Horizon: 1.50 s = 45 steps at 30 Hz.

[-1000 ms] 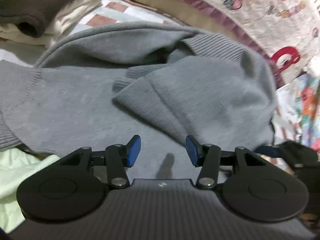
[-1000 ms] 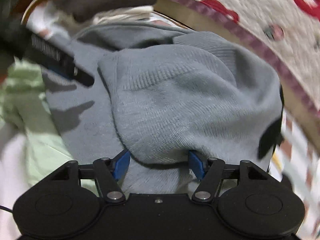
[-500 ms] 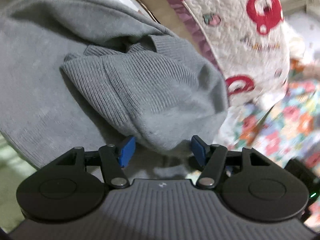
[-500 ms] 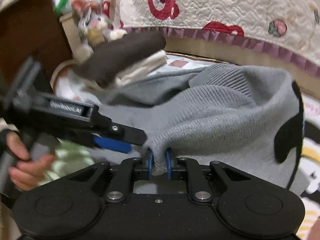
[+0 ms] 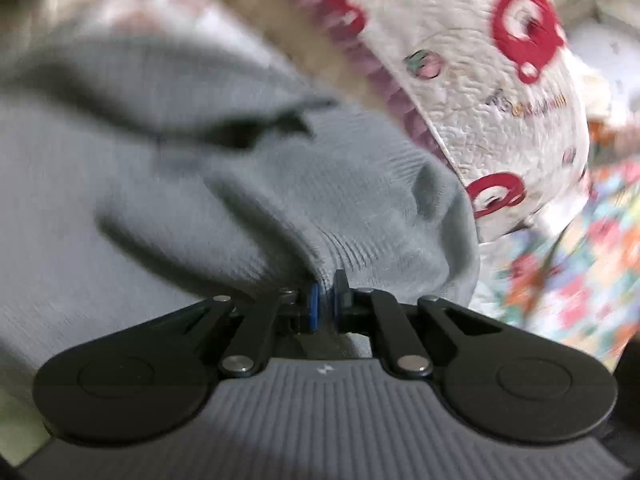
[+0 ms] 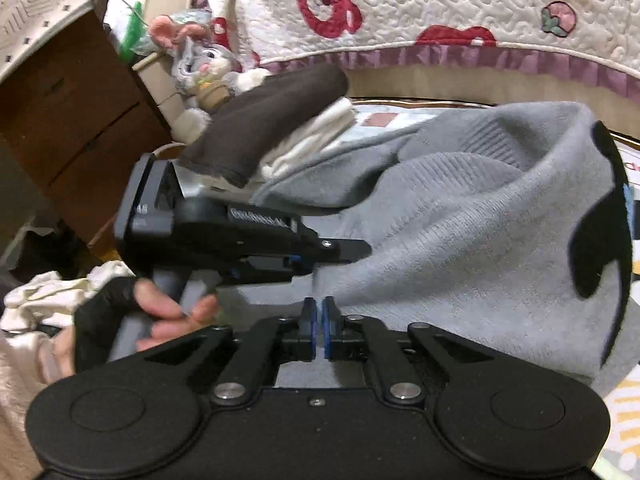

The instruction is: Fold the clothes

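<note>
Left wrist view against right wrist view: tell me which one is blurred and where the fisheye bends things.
Left wrist view: motion blur smears the grey sweater and the quilt; only the left hand-held gripper near the lens stays crisp. Right wrist view: mostly sharp, knit texture readable, slight blur on the hand; the quilt's purple trim curves from fisheye distortion.

L hand-held gripper (image 5: 325, 300) now clamped on grey sweater (image 5: 200, 168); R hand-held gripper (image 6: 319, 322) too
</note>
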Motion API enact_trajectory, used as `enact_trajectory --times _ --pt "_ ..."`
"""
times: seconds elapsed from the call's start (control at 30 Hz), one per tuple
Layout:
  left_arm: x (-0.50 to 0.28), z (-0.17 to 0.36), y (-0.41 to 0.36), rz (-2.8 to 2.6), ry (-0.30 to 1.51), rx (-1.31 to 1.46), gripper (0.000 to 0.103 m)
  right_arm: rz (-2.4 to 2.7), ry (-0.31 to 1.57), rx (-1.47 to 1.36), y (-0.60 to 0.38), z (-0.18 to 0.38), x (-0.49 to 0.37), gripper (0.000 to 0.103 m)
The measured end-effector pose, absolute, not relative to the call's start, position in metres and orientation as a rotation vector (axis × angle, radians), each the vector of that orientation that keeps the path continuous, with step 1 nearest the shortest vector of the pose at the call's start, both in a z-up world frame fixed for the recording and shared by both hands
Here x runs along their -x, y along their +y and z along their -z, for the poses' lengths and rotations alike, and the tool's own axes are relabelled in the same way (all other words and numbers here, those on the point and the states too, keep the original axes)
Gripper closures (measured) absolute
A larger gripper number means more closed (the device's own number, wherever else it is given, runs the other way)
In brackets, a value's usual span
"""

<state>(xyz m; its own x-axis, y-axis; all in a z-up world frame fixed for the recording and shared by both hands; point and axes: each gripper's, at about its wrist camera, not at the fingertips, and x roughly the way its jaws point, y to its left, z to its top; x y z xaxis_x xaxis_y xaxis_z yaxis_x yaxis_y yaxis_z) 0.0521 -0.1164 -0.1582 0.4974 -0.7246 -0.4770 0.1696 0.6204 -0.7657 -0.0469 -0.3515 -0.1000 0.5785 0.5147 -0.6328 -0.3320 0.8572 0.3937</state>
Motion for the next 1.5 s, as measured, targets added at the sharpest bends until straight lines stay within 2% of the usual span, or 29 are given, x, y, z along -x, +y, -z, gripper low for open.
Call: enact_trajectory --times 0.07,0.13,0.17,0.2,0.23,0.37,0.43,0.47,0.53,0.6,0.77,0.97,1.03,1.2,1.23,1.3,1.4,1.5 --pt "-0.048 0.147 -0.103 0.561 0.847 0.724 0.098 -0.538 0.798 -0.222 -0.353 0.088 0.047 0.098" --pt "-0.045 0.139 -0.085 0.486 0.812 0.708 0.098 -0.539 0.748 -0.163 -0.359 0.069 0.045 0.091" --pt "-0.042 0.134 -0.08 0.45 0.795 0.679 0.098 -0.529 0.728 -0.137 -0.364 0.06 0.041 0.082" --pt "-0.039 0.13 -0.075 0.416 0.779 0.649 0.098 -0.506 0.713 -0.11 -0.371 0.051 0.034 0.059" --pt "-0.037 0.126 -0.071 0.386 0.767 0.622 0.098 -0.477 0.699 -0.083 -0.379 0.042 0.024 0.043" --pt "-0.029 0.129 -0.067 0.379 0.773 0.643 0.098 -0.35 0.709 0.07 -0.404 0.017 -0.03 0.042" --pt "-0.023 0.148 -0.059 0.48 0.802 0.862 0.098 -0.324 0.729 0.12 -0.412 0.01 -0.064 0.042" --pt "-0.022 0.155 -0.061 0.514 0.824 0.93 0.098 -0.343 0.754 0.1 -0.416 0.009 -0.081 0.042" --pt "-0.021 0.154 -0.067 0.502 0.835 0.849 0.098 -0.402 0.811 0.015 -0.424 0.013 -0.114 0.042" --pt "-0.019 0.151 -0.072 0.493 0.833 0.802 0.098 -0.448 0.88 -0.073 -0.427 0.025 -0.145 0.042" --pt "-0.014 0.156 -0.078 0.473 0.865 0.736 0.098 -0.408 0.986 0.133 -0.389 0.064 -0.189 0.042" --pt "-0.014 0.169 -0.095 0.521 0.943 0.697 0.098 -0.473 1.154 0.174 -0.353 0.106 -0.245 0.042" --pt "-0.014 0.169 -0.097 0.525 0.952 0.663 0.098 -0.503 1.24 0.203 -0.336 0.122 -0.259 0.037" --pt "-0.018 0.18 -0.1 0.522 1.001 0.691 0.097 -0.427 1.246 0.449 -0.299 0.159 -0.274 0.035" --pt "-0.019 0.182 -0.102 0.52 1.006 0.697 0.097 -0.417 1.247 0.447 -0.298 0.165 -0.276 0.045" --pt "-0.022 0.186 -0.105 0.52 1.017 0.699 0.09 -0.438 1.232 0.351 -0.303 0.167 -0.274 0.09" --pt "-0.029 0.191 -0.117 0.603 1.083 0.684 0.089 -0.373 1.049 0.201 -0.323 0.136 -0.25 0.092" --pt "-0.032 0.185 -0.132 0.573 1.102 0.546 0.097 -0.283 0.839 -0.025 -0.365 0.089 -0.209 0.093"
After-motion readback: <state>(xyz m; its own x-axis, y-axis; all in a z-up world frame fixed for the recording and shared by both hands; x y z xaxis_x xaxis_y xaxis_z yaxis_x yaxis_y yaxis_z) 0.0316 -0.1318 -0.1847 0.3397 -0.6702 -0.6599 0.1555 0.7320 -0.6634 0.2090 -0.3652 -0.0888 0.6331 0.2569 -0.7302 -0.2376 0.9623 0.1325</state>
